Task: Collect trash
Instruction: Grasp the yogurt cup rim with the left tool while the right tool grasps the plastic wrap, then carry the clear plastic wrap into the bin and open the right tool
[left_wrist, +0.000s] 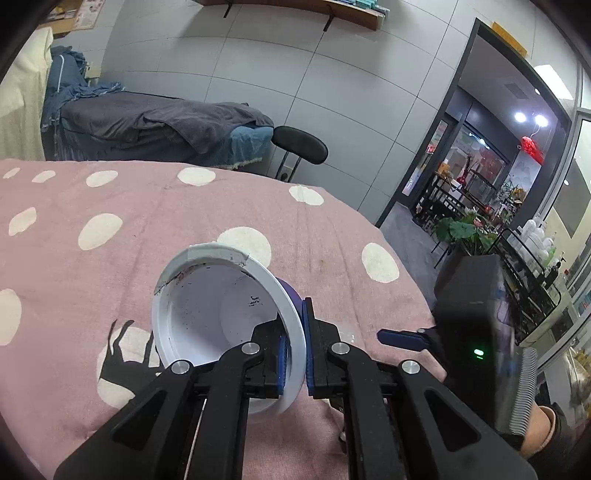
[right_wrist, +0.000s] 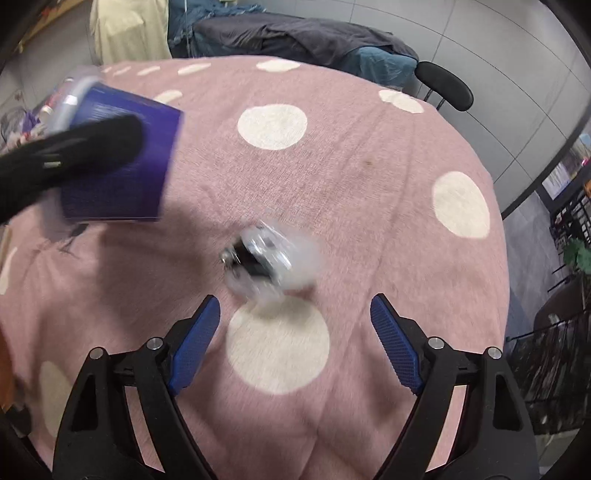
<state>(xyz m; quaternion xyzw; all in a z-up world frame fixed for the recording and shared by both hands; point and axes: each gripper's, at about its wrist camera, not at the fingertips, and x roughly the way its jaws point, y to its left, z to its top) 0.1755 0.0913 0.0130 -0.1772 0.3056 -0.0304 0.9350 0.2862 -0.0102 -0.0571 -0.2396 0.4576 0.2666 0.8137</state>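
Note:
A white-lined cup with a purple outside (left_wrist: 207, 314) is tipped on its side, its mouth facing the left wrist camera. My left gripper (left_wrist: 295, 354) is shut on the cup's rim, one pad inside and one outside. In the right wrist view the same purple cup (right_wrist: 118, 162) shows at the upper left, held by the black left gripper. A crumpled clear plastic wrapper with a dark patch (right_wrist: 266, 258) lies on the pink cloth. My right gripper (right_wrist: 291, 343) hangs open just short of the wrapper, nothing between its blue pads. It also shows as a black body (left_wrist: 472, 325) in the left wrist view.
The pink cloth with cream dots (right_wrist: 369, 166) covers a rounded table. Behind it stand a black stool (left_wrist: 299, 144) and a bed with grey and blue covers (left_wrist: 155, 122). A doorway (left_wrist: 480, 177) and a black wire rack with bottles (left_wrist: 535, 266) are at the right.

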